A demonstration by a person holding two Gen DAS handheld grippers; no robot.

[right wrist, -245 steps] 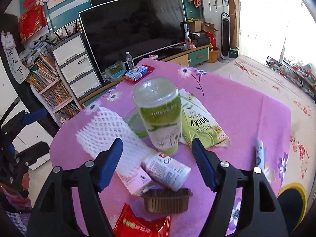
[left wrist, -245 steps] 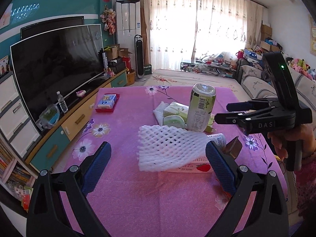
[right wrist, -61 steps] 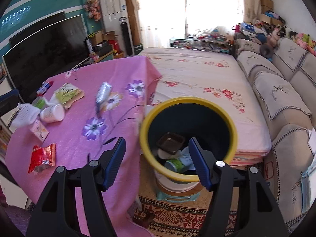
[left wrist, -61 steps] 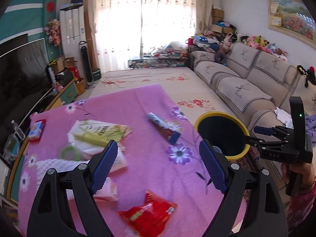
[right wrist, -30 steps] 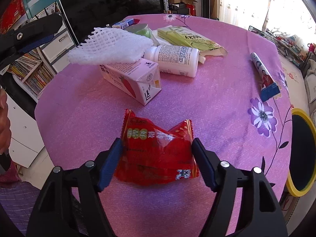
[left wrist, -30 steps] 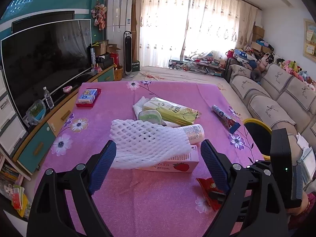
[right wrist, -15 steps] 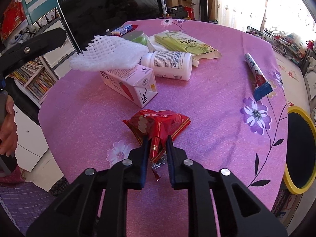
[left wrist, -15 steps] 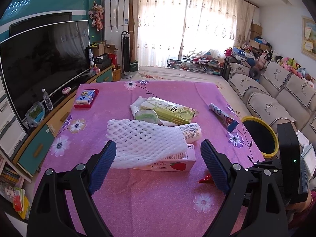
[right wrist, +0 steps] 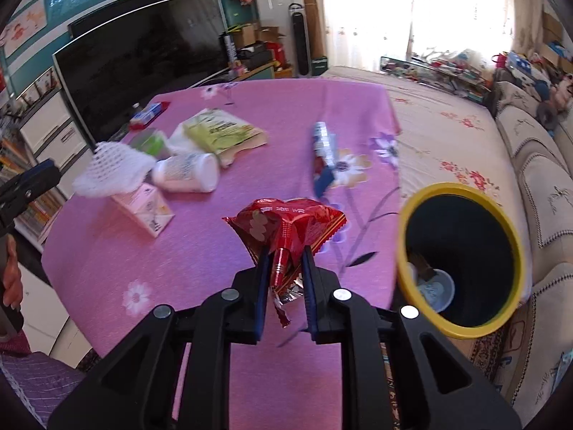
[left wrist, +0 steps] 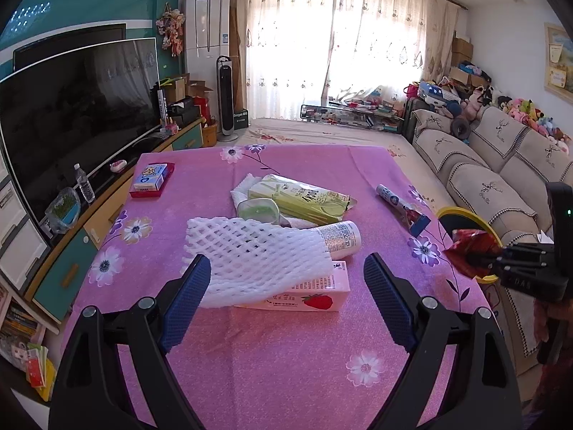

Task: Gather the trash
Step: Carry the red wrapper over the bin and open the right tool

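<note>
My right gripper [right wrist: 285, 255] is shut on a crumpled red snack wrapper [right wrist: 286, 224], lifted clear of the pink tablecloth [right wrist: 200, 251]. A yellow-rimmed bin [right wrist: 460, 259] stands just right of it, with several pieces of trash inside. From the left wrist view the red wrapper [left wrist: 471, 249] hangs in front of the bin [left wrist: 462, 215]. My left gripper [left wrist: 284, 295] is open above the near table, its fingers on either side of a white foam net [left wrist: 250, 251] that lies over a strawberry carton [left wrist: 304, 292] and a white bottle [left wrist: 340, 240].
Also on the table: a green snack bag [left wrist: 301, 199], a green-lidded cup [left wrist: 259, 209], a tube [left wrist: 401, 206] and a small box on a red tray [left wrist: 152, 179]. A TV [left wrist: 71, 114] stands left, a sofa [left wrist: 501, 186] right.
The right gripper closed on the red wrapper, lifted it off the table and carried it right toward the bin. The left gripper stayed where it was, open.
</note>
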